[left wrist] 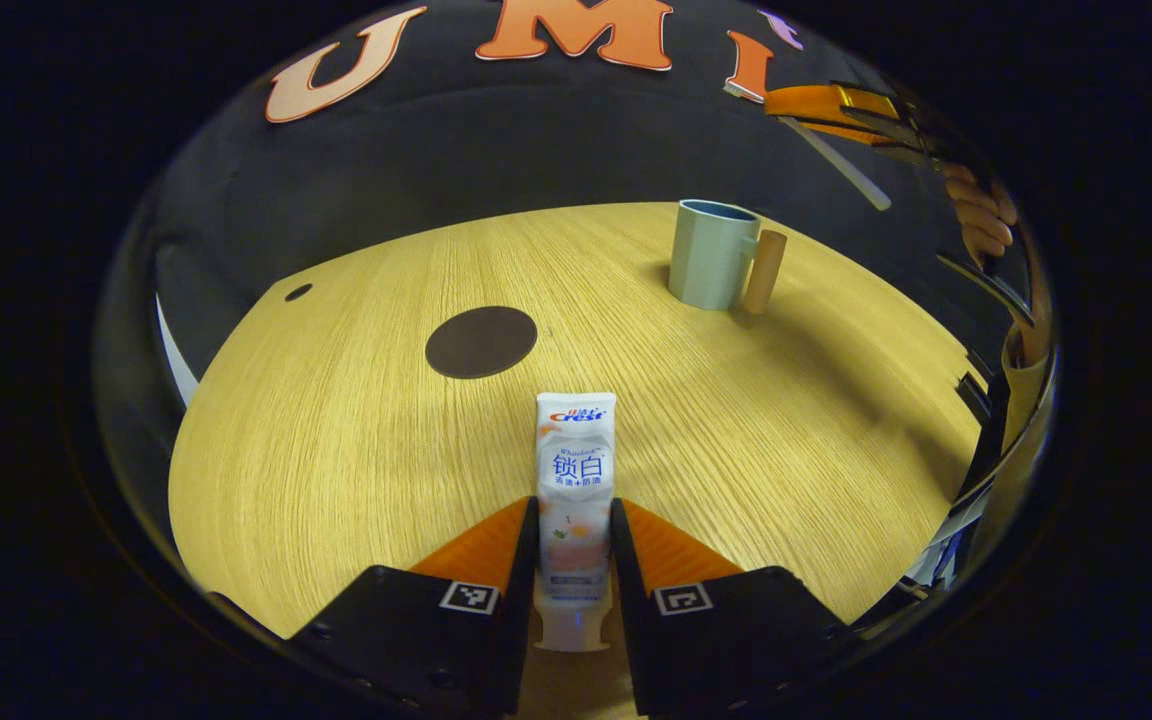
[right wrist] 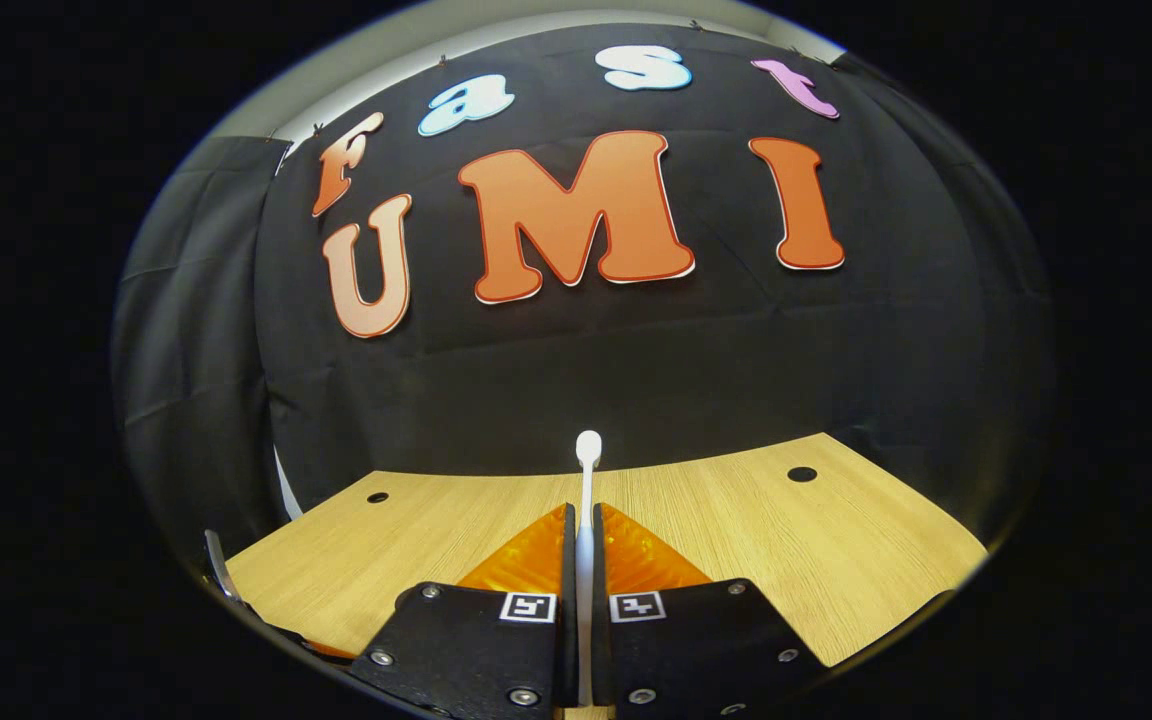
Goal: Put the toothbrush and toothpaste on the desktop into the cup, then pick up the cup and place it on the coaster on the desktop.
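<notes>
Between the jaws of the left gripper (left wrist: 574, 540) the toothpaste (left wrist: 576, 490) is pinched, its flat end pointing toward the coaster (left wrist: 481, 341), which lies just beyond it on the wooden counter (left wrist: 336, 450). Farther back and to the right of the coaster, well apart from it, the cup (left wrist: 711, 255) is seen upright with its handle turned right. Above the cup, the right gripper (left wrist: 826, 105) is seen held by a hand (left wrist: 981, 215), the toothbrush (left wrist: 836, 160) slanting down from it. Seen from the right gripper view, the toothbrush (right wrist: 586, 500) is clamped between the nearly closed jaws of the right gripper (right wrist: 583, 560), head outward, above the counter (right wrist: 786, 560).
</notes>
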Available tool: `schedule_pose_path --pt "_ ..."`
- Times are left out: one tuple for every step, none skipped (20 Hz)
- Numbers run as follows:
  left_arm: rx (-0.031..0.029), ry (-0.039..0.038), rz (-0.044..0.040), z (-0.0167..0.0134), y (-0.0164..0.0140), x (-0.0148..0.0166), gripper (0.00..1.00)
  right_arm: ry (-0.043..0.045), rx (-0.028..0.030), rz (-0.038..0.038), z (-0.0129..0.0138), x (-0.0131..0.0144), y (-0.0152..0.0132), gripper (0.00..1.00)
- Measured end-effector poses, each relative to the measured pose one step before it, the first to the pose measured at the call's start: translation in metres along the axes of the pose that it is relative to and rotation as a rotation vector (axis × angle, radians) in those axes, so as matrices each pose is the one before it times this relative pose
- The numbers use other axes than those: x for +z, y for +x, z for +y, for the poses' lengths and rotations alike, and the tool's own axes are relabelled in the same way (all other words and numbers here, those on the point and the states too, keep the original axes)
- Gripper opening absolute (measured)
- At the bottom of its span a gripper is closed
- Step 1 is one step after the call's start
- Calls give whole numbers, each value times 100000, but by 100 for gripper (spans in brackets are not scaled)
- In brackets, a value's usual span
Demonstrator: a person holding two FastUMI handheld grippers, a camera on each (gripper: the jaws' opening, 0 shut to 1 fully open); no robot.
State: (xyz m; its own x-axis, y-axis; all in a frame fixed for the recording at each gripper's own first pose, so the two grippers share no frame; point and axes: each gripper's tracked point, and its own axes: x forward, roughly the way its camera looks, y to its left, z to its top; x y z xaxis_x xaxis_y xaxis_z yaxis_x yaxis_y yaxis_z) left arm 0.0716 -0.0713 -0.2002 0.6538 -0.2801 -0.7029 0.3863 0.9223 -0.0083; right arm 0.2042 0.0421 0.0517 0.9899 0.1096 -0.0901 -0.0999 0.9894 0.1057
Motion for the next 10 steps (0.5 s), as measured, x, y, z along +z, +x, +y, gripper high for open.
schedule_pose_path --pt "-78 676 -1127 25 36 73 41 -142 -83 18 -16 108 585 5" --pt "140 207 -918 -78 -14 35 39 177 192 -144 -66 112 455 5" --pt "467 -112 -2041 38 240 213 38 300 533 133 10 27 534 5" --pt "610 -8 -2369 6 -31 108 33 90 496 213 49 -243 534 5" --pt "947 -193 -2592 49 -111 78 35 15 487 276 -73 -295 571 5" --pt "893 -196 -2655 17 -99 163 34 380 998 364 62 -265 584 5" --pt "769 1 -1988 -190 -61 59 36 883 1391 358 151 -134 680 5" --pt "881 244 -3183 -48 -197 268 34 1063 1646 401 191 -249 628 5" --pt "1291 -94 -3305 -3 -15 337 34 520 1303 -84 102 -206 648 5" --pt "1297 -962 -3625 -26 -69 553 34 -49 225 -271 -67 -134 666 6"
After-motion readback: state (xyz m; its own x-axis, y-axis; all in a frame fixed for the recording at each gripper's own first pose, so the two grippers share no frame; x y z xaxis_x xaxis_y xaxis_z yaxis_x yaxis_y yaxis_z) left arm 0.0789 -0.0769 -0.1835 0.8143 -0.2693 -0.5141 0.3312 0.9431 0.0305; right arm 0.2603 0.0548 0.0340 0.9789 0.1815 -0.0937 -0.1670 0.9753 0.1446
